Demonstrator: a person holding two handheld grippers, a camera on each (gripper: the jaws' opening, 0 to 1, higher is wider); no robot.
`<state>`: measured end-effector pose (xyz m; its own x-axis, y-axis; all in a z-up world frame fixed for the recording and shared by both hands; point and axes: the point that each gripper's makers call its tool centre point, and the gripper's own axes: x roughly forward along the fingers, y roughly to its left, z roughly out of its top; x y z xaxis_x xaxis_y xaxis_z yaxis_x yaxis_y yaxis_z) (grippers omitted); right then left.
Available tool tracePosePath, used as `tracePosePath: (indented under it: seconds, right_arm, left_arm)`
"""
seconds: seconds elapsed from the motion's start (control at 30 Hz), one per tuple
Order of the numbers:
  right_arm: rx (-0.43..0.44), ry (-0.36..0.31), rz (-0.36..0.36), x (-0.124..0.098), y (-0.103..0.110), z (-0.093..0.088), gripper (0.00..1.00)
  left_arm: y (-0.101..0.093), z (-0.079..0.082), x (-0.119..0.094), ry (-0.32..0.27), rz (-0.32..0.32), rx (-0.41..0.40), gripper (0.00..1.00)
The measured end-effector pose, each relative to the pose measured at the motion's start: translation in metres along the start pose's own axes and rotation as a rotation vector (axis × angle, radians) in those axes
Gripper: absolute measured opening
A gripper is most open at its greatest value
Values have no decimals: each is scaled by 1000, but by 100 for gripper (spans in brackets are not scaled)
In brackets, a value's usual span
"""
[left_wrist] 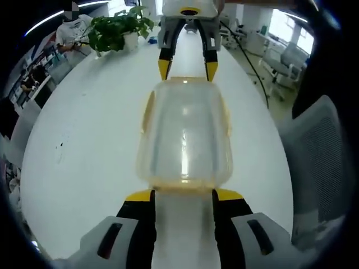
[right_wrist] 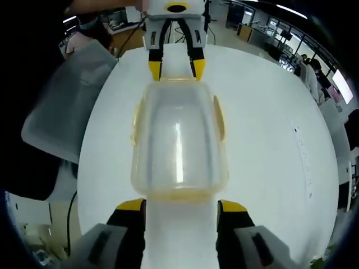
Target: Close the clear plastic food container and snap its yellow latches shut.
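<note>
Sitting on the white worktop (left_wrist: 84, 140), the container (left_wrist: 184, 134) had its lid on, and lay between the two tongs, which faced each other across it. Left tongs (left_wrist: 184, 195) stood released at its near end, right tongs (right_wrist: 179, 204) likewise at the opposite end, neither gripping it. Yellow latches (right_wrist: 219, 117) along its sides looked folded against the walls, though whether they were snapped home I could not tell; that seemed the remaining work. A plant (left_wrist: 118, 28) stood beyond the container in the left gripper view; a chair (right_wrist: 67, 101) beside it in the right gripper view.
</note>
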<state>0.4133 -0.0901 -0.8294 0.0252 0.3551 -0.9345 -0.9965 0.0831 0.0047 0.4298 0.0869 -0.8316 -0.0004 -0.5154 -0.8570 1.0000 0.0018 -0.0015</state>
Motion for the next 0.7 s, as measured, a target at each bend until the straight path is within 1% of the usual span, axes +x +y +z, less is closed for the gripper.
tracePosePath:
  seconds: [0.03, 0.07, 0.1, 0.13, 0.17, 0.2, 0.23, 0.3, 0.37, 0.43, 0.5, 0.63, 0.7]
  right_arm:
    - [3, -8, -5, -3, -1, 0, 48]
    - [16, -36, -15, -8, -3, 4, 48]
    - [32, -71, -19, -12, -3, 8, 47]
    - [68, -121, -17, -17, -4, 12, 45]
    - [92, -146, -21, -20, -4, 13, 43]
    - [110, -164, -40, -23, -8, 13, 42]
    - [120, -191, -65, -26, -12, 12, 41]
    - [131, -248, -86, -30, -12, 17, 37]
    - [118, -278, -80, -30, -7, 22, 33]
    - [108, -276, -77, -28, -2, 25, 33]
    - [85, -279, -83, -25, 0, 30, 33]
    - [48, -291, -90, -19, 3, 40, 29]
    - [54, -305, -85, -17, 3, 47, 29]
  left_arm:
    - [0, -2, -1, 5, 4, 8, 37]
    - [0, -4, -4, 2, 9, 5, 37]
    - [1, -3, -7, -21, 13, -16, 37]
    - [2, 0, -10, -74, 10, -59, 38]
    - [3, 0, -12, -86, 15, -66, 41]
    - [5, 0, -17, -113, 31, -104, 43]
    - [5, -1, -20, -128, 35, -120, 44]
    - [5, 3, -28, -171, 47, -130, 38]
    - [7, 11, -32, -225, 72, -150, 34]
    - [7, 16, -35, -261, 75, -171, 35]
    - [9, 20, -35, -278, 88, -174, 39]
    - [7, 32, -31, -301, 99, -164, 32]
    - [5, 38, -24, -310, 91, -161, 31]
